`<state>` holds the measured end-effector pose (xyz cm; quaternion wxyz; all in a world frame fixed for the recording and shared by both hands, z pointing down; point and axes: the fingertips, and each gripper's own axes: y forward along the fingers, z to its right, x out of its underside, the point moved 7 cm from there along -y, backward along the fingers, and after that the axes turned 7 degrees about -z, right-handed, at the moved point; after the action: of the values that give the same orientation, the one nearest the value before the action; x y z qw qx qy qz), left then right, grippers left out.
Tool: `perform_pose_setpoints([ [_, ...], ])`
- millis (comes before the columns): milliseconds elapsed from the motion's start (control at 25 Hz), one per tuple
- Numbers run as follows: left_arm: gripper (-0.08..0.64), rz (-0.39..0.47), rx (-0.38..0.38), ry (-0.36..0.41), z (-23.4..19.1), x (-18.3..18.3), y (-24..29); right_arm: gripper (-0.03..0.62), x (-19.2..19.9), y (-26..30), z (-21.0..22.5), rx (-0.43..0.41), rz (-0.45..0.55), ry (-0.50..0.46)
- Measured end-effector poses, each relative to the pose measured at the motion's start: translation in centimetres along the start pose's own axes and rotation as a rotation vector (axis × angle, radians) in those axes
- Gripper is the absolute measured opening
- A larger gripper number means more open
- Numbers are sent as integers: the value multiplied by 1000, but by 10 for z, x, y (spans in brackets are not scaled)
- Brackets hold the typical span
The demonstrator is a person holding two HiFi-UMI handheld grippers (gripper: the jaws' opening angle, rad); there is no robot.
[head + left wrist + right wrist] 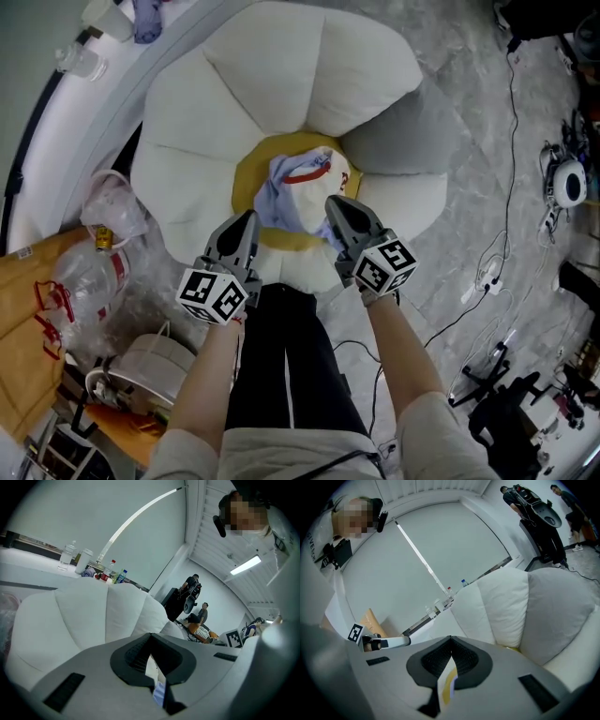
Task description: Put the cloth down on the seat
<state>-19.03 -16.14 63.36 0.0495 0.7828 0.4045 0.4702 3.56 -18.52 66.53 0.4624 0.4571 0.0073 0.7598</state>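
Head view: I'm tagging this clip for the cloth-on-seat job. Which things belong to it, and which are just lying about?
Job: cloth, flower-shaped seat, left gripper and right gripper, both shut on the cloth.
Lying about: clear plastic bag, brown paper bag, floor cable.

This looks like a lab or test studio, not a home. The grey marbled floor (469, 112) is strewn with cables (511, 187), and a black office chair (511, 417) stands among loose gear at its edge. A big white flower-shaped seat (281, 84) sits out in the open, with cardboard (28, 319) and plastic bags (112, 216) beside it. Bottles (70, 557) line a white ledge (33, 566). Overhead hangs a strip light (245, 565). A black machine (541, 522) stands by the far wall, and people (202, 616) sit on the floor near it.
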Motion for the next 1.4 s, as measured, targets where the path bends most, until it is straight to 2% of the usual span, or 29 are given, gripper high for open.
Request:
perform_pose_setpoints([
  [440, 12, -10, 22, 27, 31, -33, -34, 18, -35, -30, -49, -19, 15, -53],
  [960, 12, -30, 68, 64, 76, -62, -99, 18, -63, -88, -115, -26, 44, -63],
  [1400, 14, -13, 123, 149, 106, -109, -144, 18, -107, -114, -179, -75, 53, -150],
])
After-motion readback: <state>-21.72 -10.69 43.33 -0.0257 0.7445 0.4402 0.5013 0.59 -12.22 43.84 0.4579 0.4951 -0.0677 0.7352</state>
